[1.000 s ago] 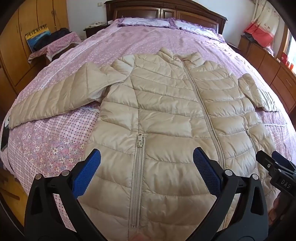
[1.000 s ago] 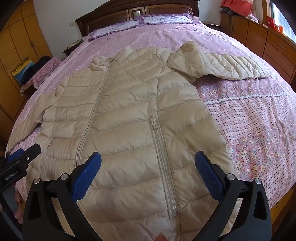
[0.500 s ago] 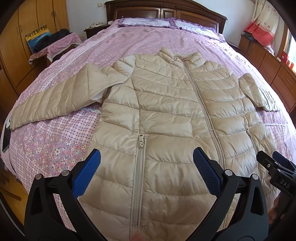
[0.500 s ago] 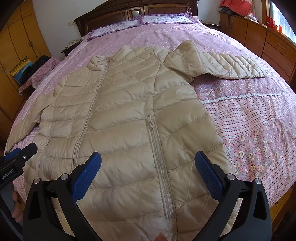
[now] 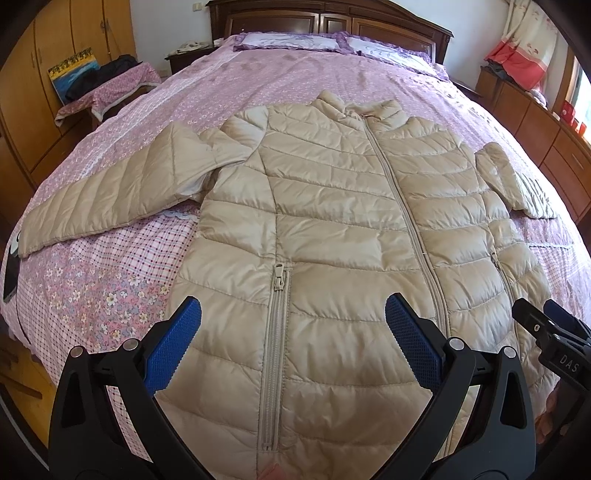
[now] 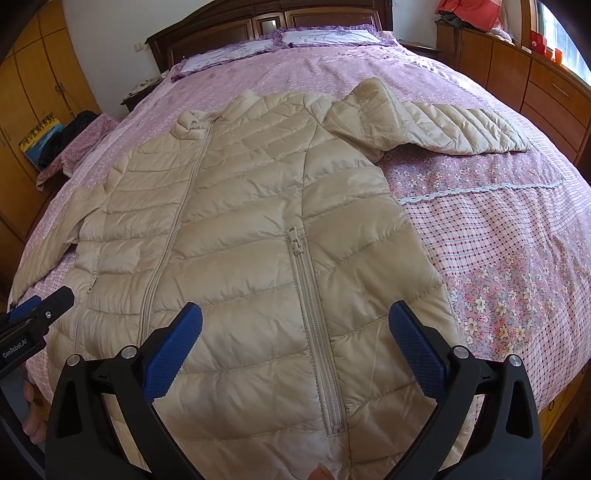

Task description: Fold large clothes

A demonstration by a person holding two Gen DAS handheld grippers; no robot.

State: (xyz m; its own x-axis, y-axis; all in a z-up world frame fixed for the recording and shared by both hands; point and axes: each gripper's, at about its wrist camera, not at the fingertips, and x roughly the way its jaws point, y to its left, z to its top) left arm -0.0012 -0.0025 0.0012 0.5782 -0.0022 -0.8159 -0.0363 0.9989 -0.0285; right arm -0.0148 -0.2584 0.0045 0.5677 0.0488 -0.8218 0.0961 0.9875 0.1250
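Observation:
A beige quilted puffer jacket lies flat and front up on the pink bed, zipped, with its collar toward the headboard. One sleeve spreads out to the left, the other to the right. My left gripper hovers open over the hem by the left pocket zipper, holding nothing. My right gripper hovers open over the hem by the right pocket zipper, also empty. Each gripper shows at the edge of the other's view: the right gripper and the left gripper.
Two pillows and a dark wooden headboard stand at the far end. Wooden wardrobes and a cloth-covered stand line the left side, a low dresser the right. The bed's near edge lies below the hem.
Both grippers stay open over the hem with only slight drift in the views. The jacket has not moved.

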